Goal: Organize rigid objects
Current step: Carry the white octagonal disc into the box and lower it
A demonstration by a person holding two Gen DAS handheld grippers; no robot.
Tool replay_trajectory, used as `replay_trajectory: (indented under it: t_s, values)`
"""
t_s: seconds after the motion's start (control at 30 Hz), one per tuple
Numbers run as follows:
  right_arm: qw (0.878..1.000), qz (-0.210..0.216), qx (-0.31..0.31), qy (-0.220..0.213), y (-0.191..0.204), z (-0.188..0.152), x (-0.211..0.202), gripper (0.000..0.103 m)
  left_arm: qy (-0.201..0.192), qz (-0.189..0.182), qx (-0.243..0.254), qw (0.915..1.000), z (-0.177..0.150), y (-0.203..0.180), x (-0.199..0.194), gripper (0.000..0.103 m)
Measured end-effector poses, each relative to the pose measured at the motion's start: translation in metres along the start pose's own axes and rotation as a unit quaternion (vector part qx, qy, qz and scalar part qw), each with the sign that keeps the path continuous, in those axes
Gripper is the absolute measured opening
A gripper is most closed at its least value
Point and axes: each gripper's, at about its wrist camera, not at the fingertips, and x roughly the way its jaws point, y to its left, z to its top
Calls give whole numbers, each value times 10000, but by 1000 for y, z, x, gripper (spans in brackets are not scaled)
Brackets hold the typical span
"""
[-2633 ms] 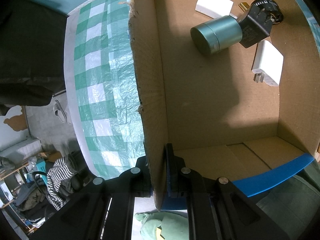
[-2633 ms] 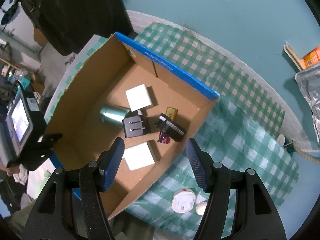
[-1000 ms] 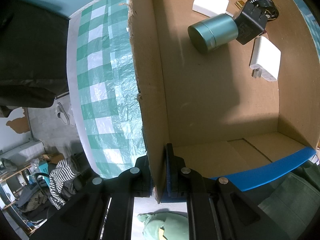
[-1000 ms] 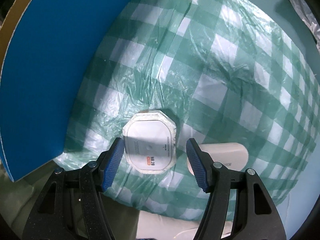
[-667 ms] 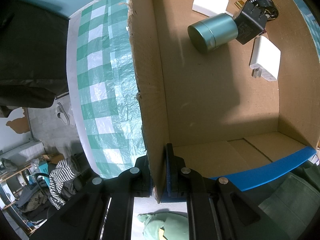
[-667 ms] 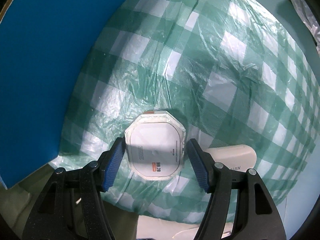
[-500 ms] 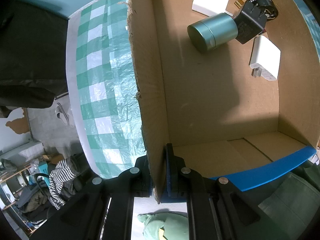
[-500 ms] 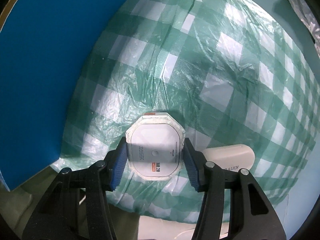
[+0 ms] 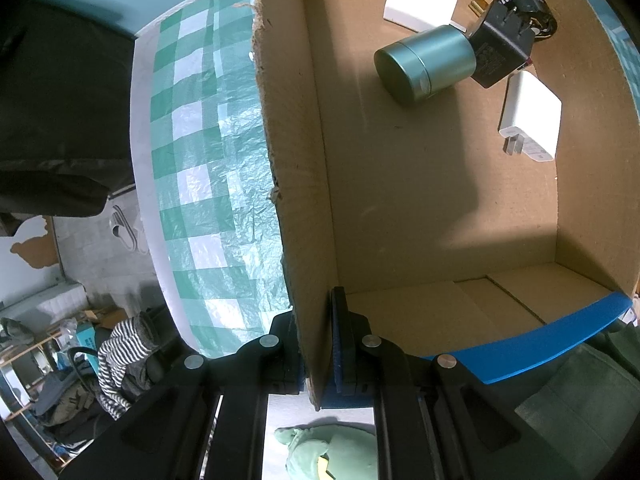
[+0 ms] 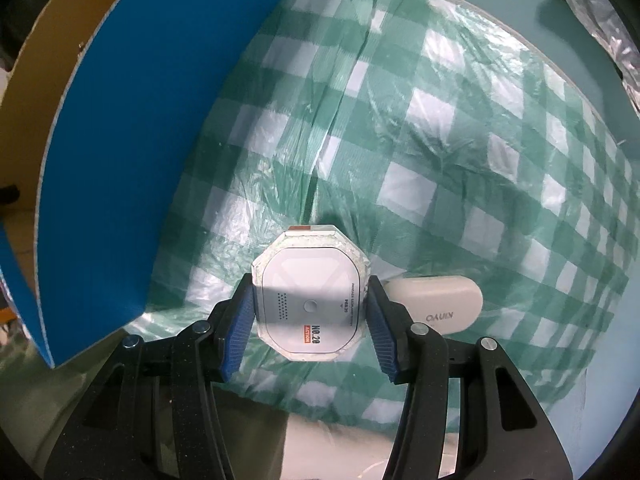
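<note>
In the right wrist view my right gripper (image 10: 310, 300) points down and is shut on a white octagonal box (image 10: 310, 296) with an orange label, its blue pads (image 10: 240, 320) pressing both sides. The box hangs just above the green checked tablecloth (image 10: 440, 160). In the left wrist view my left gripper (image 9: 316, 300) is shut on the side wall of an open cardboard box (image 9: 296, 200). Inside it lie a green metal tin (image 9: 426, 64), a black plug adapter (image 9: 500, 52), a white charger (image 9: 530, 120) and a white block (image 9: 420, 2).
A white oval case (image 10: 436, 304) lies on the cloth just right of the held box. The cardboard box's blue flap (image 10: 152, 120) stands to the left. A black round item (image 9: 532, 4) sits in the box's far corner. The table edge runs close below.
My right gripper's jaws closed onto the octagonal box, and it now sits slightly higher off the cloth. The left gripper and the cardboard box have not moved.
</note>
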Motion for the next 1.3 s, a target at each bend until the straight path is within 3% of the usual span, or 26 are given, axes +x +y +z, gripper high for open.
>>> replay_trajectory:
  t_s: [0.33, 0.73, 1.0, 1.3]
  values:
    - [9999, 81, -80, -87, -8, -7, -4, 53, 27, 7, -6, 10000, 2, 1, 1, 9]
    - [9968, 180, -402, -674, 16, 22, -86, 53, 31, -2, -39, 10000, 1, 1, 2, 9]
    - [9910, 235, -807, -1041, 57, 46, -122, 53, 11, -24, -76, 10000, 0, 6, 3, 9]
    - [9884, 194, -1165, -952, 86, 73, -104, 53, -4, -36, -86, 10000, 0, 9, 5, 9]
